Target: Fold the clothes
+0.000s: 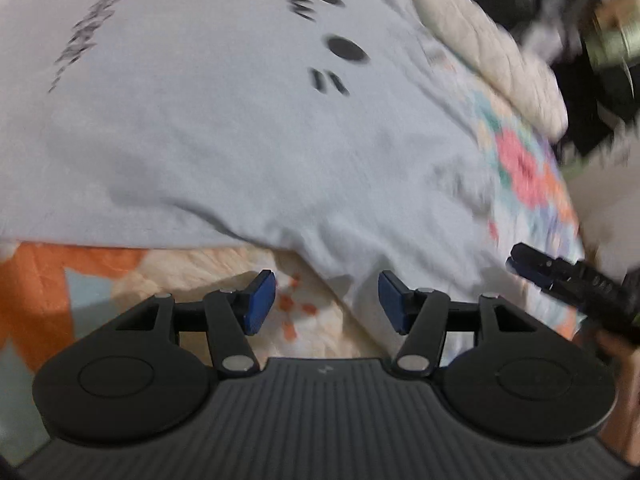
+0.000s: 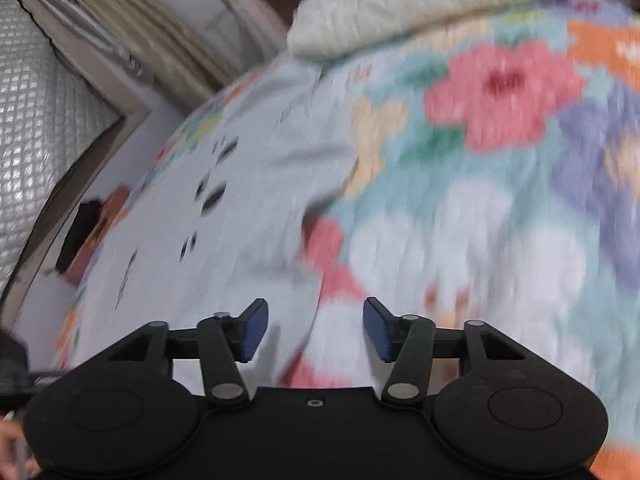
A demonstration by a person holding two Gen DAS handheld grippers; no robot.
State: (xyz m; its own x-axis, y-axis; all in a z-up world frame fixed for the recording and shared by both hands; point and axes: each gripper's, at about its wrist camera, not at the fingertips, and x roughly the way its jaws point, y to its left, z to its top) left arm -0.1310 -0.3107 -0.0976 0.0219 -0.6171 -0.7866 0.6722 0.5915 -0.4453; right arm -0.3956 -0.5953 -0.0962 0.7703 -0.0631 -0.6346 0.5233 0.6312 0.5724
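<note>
Two grippers hung over a bed, both aimed down at a slant. From the left wrist camera, the left gripper [image 1: 327, 300] stood with its blue pads [image 1: 260, 302] well apart and nothing between them; under the gap lay bare quilt and the near hem of the shirt. The pale grey T-shirt [image 1: 224, 128] was spread flat on the floral quilt [image 1: 524, 168] and filled that view from nine o'clock through twelve to about two o'clock, its dark print of an oval and short strokes [image 1: 344, 48] showing at one o'clock and a smeared line of lettering at eleven. Its lower edge ran across just above the pads. A cream padded blanket [image 1: 492, 52] lay bunched along the quilt's far edge at two o'clock. At four o'clock the tip of the right gripper [image 1: 528, 268] came in from the side, close to the shirt's corner.

From the right wrist camera, much blurred, the right gripper [image 2: 316, 330] also had its jaws parted and empty, with the shirt's edge and the quilt beneath them. The shirt [image 2: 240, 216] lay from nine to eleven o'clock, the quilt's pink flower [image 2: 500, 92] at one o'clock, the cream blanket [image 2: 420, 4] at twelve. A curtain [image 2: 132, 36] and a quilted silver panel [image 2: 36, 112] stood at ten o'clock.
</note>
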